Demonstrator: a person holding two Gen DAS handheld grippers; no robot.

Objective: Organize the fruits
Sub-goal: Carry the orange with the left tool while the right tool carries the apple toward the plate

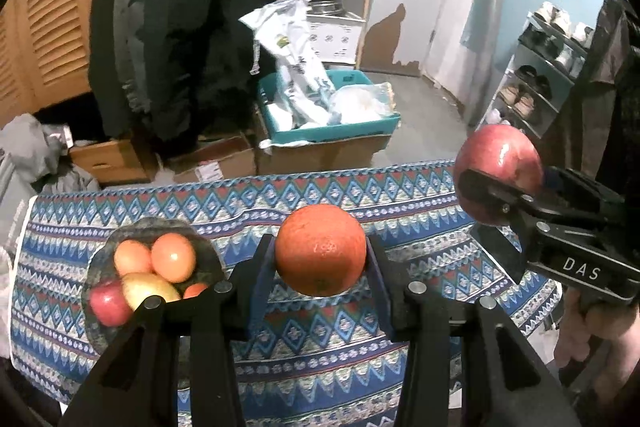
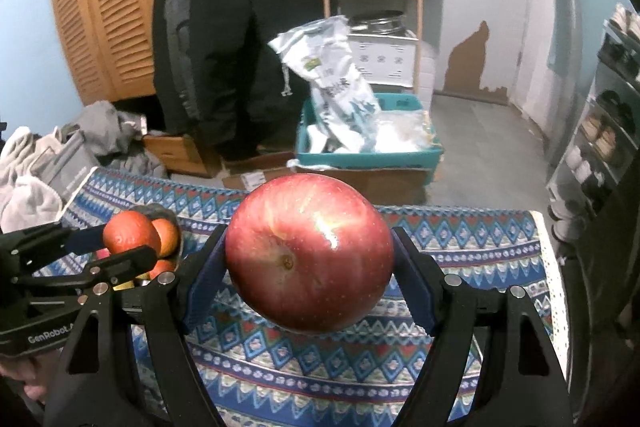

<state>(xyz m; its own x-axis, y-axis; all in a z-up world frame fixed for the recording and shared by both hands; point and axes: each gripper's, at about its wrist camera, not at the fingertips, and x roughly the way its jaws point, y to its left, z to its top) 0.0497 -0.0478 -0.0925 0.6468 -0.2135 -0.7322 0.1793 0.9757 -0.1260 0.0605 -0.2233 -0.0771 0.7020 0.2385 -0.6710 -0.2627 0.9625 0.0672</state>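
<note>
Left wrist view: I have the patterned worktop [image 1: 360, 195] spread beneath both tools, its blue zigzag cloth running edge to edge, with a dark bowl [image 1: 100, 267] at its left side already holding several oranges and apples. My right hand-held gripper [image 1: 500, 195] is clenched on a red apple [image 1: 496, 163], held clear of the cloth at the right edge of the frame; the right wrist view shows the same apple [image 2: 310, 255] pinned between the blue pads, blossom end toward the lens. My left hand-held gripper [image 1: 320, 255] is clenched on an orange [image 1: 321, 250], also lifted off the cloth, just right of the bowl as the lens sees it. I judge the step in hand to be carrying both fruits to their place, most likely the bowl. To do it well, I would bring the orange in first, since it hangs nearer, and lower it onto a gap in the pile rather than the crest, so nothing rolls out. I would release only once the fruit rests on something. The apple should wait off to the side, so the two tools do not crowd each other over the rim. Its wide, glossy skin calls for a steady, level wrist.
</note>
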